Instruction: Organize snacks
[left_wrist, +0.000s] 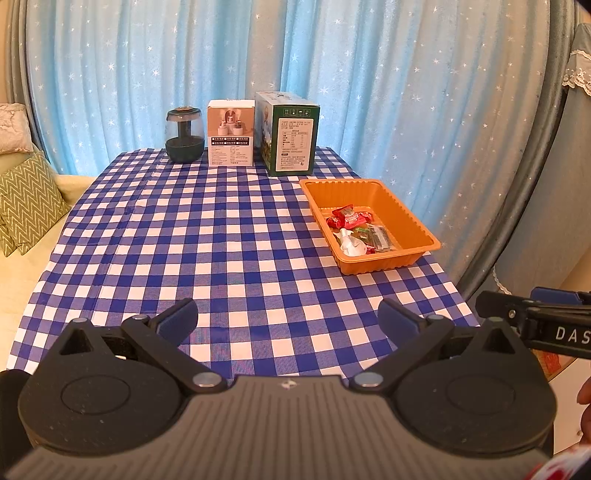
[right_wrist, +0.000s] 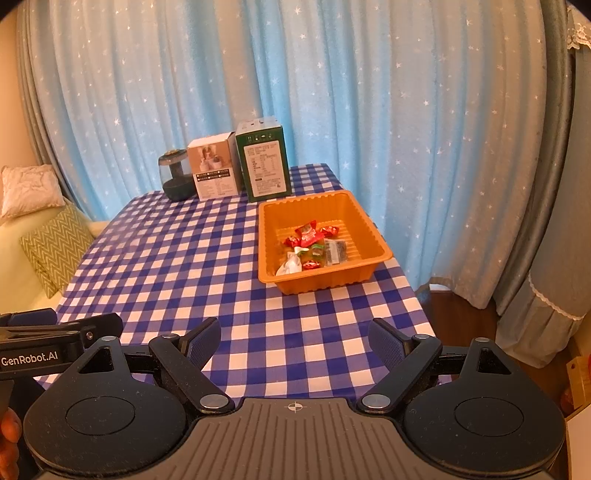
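- One orange tray is sitting on the bench, out at about 1 o'clock from the right claw and toward the bench's right edge.
- The snacks are all lying inside that tray: I'm counting roughly four red wrapped candies, one white wrapper, one greenish one and one clear packet with dark print. The pile is small, so take that count loosely.
- Two boxes are standing at the far edge around 12 o'clock: one white box and one green box, just beside each other.
- One dark glass jar is sitting at 11 o'clock, left of the white box.
- Two cushions are leaning on the sofa at 9 o'clock, one green zigzag cushion and one pale cushion.
- The left claw is hovering over the near edge, tipped downward, fingers spread wide and gripping nothing.
- The right claw is doing the same: angled down, released, nothing between its blue pads.
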